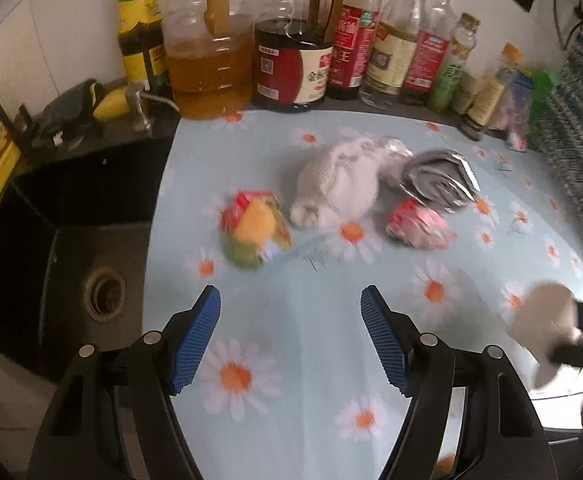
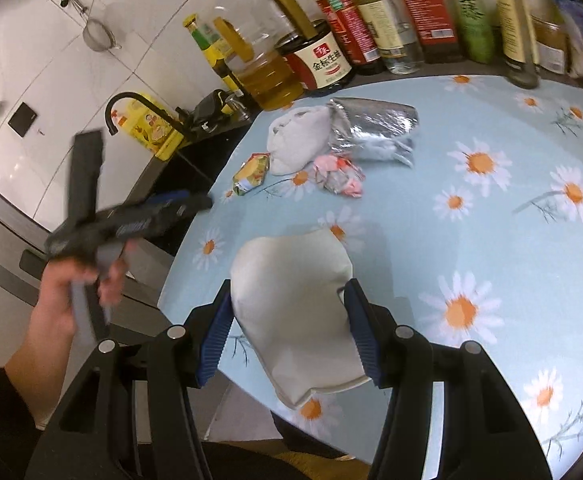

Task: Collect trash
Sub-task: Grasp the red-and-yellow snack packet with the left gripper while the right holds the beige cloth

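Trash lies on the daisy-print tablecloth (image 1: 291,340): a yellow-red snack wrapper (image 1: 253,226), a crumpled white tissue (image 1: 337,182), a silver foil bag (image 1: 441,178) and a pink-red wrapper (image 1: 421,222). My left gripper (image 1: 291,336) is open and empty, above the cloth short of the wrappers. My right gripper (image 2: 289,332) is shut on a white paper bag (image 2: 295,300) held over the near table edge; this bag shows blurred in the left wrist view (image 1: 543,328). The same trash shows in the right wrist view: snack wrapper (image 2: 251,174), tissue (image 2: 295,142), foil bag (image 2: 375,128), pink wrapper (image 2: 339,176).
A row of oil and sauce bottles (image 1: 287,40) stands along the tiled back wall. A dark sink (image 1: 71,260) with a black tap (image 2: 131,106) lies left of the table. A patterned cloth (image 1: 579,140) hangs at the right. The left gripper (image 2: 131,220) and its hand show blurred.
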`<state>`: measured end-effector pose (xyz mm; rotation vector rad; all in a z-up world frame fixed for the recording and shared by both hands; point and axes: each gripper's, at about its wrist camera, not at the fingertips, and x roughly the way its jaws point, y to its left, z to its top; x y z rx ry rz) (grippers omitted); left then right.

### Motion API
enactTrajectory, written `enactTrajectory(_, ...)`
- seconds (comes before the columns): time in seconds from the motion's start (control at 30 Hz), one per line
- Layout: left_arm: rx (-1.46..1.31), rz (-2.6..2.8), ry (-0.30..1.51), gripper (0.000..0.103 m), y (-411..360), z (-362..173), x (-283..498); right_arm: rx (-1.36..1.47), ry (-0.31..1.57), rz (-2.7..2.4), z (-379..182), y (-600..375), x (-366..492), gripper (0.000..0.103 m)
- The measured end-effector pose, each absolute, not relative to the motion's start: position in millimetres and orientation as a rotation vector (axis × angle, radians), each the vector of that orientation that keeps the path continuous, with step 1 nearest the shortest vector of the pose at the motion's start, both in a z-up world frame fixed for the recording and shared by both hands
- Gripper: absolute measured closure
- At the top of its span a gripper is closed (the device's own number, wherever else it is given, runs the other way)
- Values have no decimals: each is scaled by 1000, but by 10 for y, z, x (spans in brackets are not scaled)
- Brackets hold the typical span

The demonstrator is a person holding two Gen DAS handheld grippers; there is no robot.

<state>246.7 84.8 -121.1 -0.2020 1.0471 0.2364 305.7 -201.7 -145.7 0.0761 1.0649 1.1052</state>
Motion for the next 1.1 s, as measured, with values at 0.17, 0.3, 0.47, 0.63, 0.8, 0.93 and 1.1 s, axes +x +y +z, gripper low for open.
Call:
enactTrajectory(0.17, -159, 271, 1099, 32, 1006, -1370, 2833, 109, 1063, 1085, -1381, -2213, 3057, 47)
enactTrajectory(0.3, -144, 314, 1146, 32, 1153, -1528, 3012, 144, 1045, 1081, -1298, -2329, 3082, 47)
enactTrajectory(0.47, -272, 312, 1190, 32, 1378, -1699, 3129, 191, 1035, 1080, -1275, -2419, 3125, 47)
enactTrajectory(0.63, -252, 325, 1205, 32, 1445, -1778, 3202, 214, 1052, 1073, -1307, -2474, 3186, 47)
enactTrajectory(0.8, -221, 329, 1207, 33, 1455, -1818, 3221, 212, 1048, 1068, -1299, -2542, 3220, 47)
enactTrajectory(0.93, -204, 319, 1199, 45, 1416, -1823, 3257, 209, 1051, 1068, -1316, -2551, 3251, 47)
enactTrajectory(1.1, -161, 294, 1197, 55, 1346, -1791, 3291, 215, 1055, 1076, -1336, -2536, 3259, 47)
